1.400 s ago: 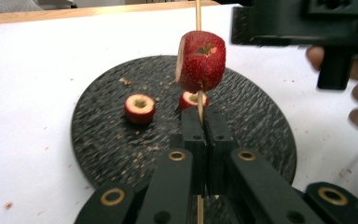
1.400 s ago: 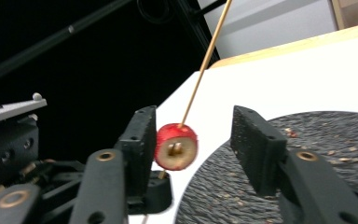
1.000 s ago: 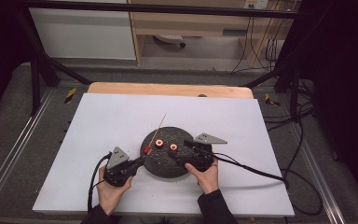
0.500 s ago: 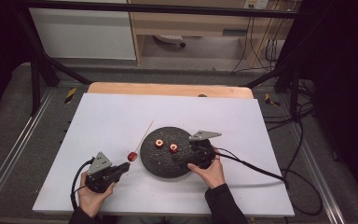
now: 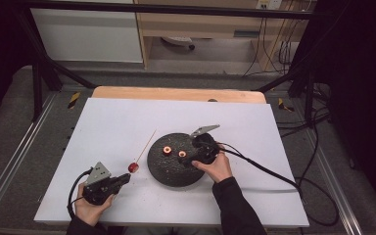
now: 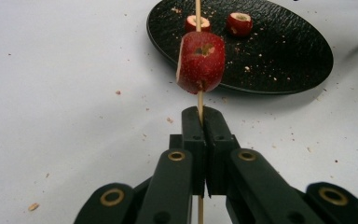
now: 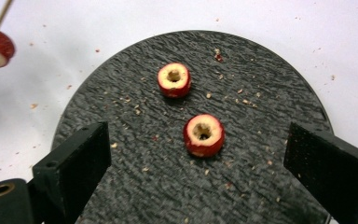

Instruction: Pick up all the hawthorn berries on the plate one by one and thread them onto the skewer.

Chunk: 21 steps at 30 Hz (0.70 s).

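Observation:
My left gripper [image 6: 203, 112] is shut on a thin wooden skewer [image 6: 200, 99] near the table's front left. A red fruit piece [image 6: 201, 60] is threaded on the skewer just past the jaw tips; from above, this piece [image 5: 133, 167] sits left of the black plate [image 5: 176, 177]. Two cored red fruit pieces [image 7: 174, 79] [image 7: 203, 134] lie on the plate [image 7: 121, 112]. My right gripper [image 5: 189, 157] hovers over the plate's right side, open. Its jaws have just been closing a little, and the nearer piece lies untouched below the gap.
Crumbs dot the plate and the white table top [image 5: 254, 127]. A black cable [image 5: 259, 169] trails right from the right gripper. A wooden strip [image 5: 176, 93] runs along the table's far edge, with dark frame legs and floor cables beyond.
The left hand has pulled the skewer and its fruit piece off the plate toward the front left. The right gripper has shifted slightly farther over the plate.

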### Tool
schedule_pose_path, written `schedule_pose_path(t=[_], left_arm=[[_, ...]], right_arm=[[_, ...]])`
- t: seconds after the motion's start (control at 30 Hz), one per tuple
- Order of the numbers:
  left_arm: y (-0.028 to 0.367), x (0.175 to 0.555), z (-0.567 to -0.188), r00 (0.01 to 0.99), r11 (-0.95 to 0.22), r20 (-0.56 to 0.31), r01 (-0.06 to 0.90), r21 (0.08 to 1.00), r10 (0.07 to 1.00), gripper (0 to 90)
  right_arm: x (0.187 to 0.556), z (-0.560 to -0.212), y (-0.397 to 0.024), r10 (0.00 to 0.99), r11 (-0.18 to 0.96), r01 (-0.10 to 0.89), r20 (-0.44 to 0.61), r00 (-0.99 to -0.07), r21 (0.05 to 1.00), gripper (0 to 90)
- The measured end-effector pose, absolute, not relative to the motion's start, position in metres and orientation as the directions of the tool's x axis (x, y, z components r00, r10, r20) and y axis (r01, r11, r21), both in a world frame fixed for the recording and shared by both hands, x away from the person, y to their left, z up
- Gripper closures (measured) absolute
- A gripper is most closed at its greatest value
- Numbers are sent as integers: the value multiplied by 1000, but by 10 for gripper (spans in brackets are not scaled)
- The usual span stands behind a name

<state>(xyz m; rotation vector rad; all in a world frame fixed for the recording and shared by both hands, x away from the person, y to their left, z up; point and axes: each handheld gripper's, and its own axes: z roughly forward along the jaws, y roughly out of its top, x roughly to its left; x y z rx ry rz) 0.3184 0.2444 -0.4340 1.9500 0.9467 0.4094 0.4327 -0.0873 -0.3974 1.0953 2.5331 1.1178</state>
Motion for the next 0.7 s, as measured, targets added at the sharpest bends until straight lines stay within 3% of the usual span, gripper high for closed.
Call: schedule_pose_path(t=[0.47,0.7], left_arm=[[246,320,-435,648,-298,-86,460,836,757,885],[245,320,-436,647,-301,-84,461,835,758,885]], right_arm=[[460,-395,-61,677,545,596,110,-728,590,200],[468,-400,-55,686,567,635,126,-717,524,353]])
